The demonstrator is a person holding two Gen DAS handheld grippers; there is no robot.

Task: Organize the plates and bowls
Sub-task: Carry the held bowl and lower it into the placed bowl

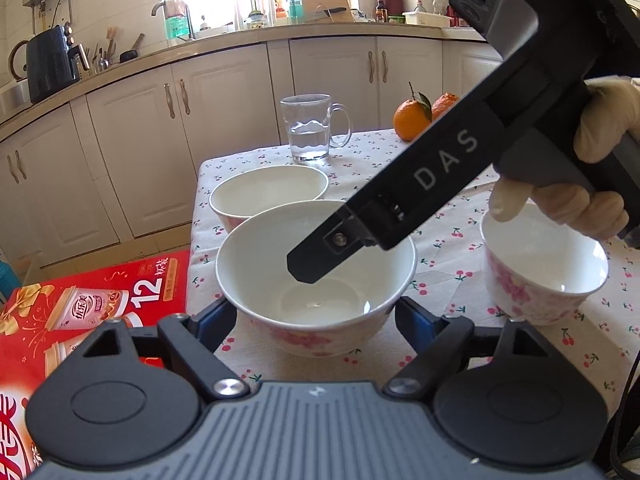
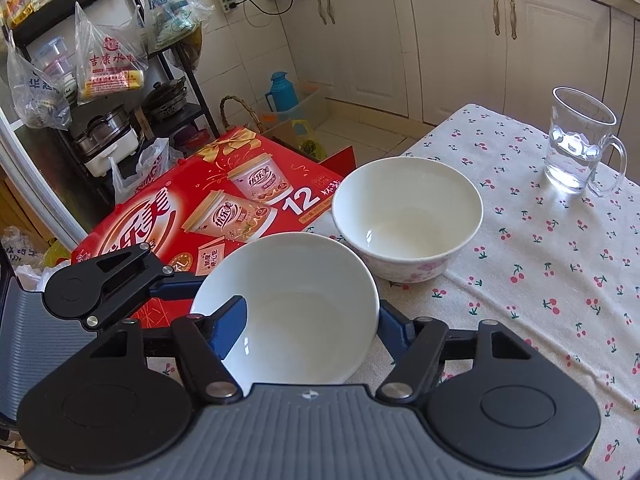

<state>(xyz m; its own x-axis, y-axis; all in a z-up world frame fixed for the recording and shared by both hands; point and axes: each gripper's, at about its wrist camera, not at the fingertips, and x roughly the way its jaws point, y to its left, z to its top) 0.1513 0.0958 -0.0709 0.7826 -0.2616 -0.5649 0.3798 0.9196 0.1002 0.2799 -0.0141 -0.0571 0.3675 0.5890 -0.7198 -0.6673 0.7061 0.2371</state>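
Your left gripper [image 1: 312,312] sits closest, its blue pads spread wide on either side of the near bowl [image 1: 316,276], flanking its walls, though contact cannot be confirmed; that looks like bracing so the bowl stays put. Your right gripper [image 2: 310,328] has one finger [image 2: 230,330] inside that same bowl [image 2: 292,308] and the other outside the rim, so it straddles the wall for a pinch, but whether it has clamped cannot be told. The bowl stands at the near left corner of the cherry-print tablecloth [image 2: 540,248], touching or nearly touching a second bowl [image 2: 408,216] behind it, probably the stacking target. Only the left view shows a third bowl [image 1: 544,272] to the right under your gloved right hand [image 1: 592,152], plus the oranges [image 1: 412,120] at the far edge. Only the right view shows the red drink carton [image 2: 200,216] hard against the table's left side, and the floor clutter. Both views catch the glass mug [image 1: 308,128] of water, well apart.
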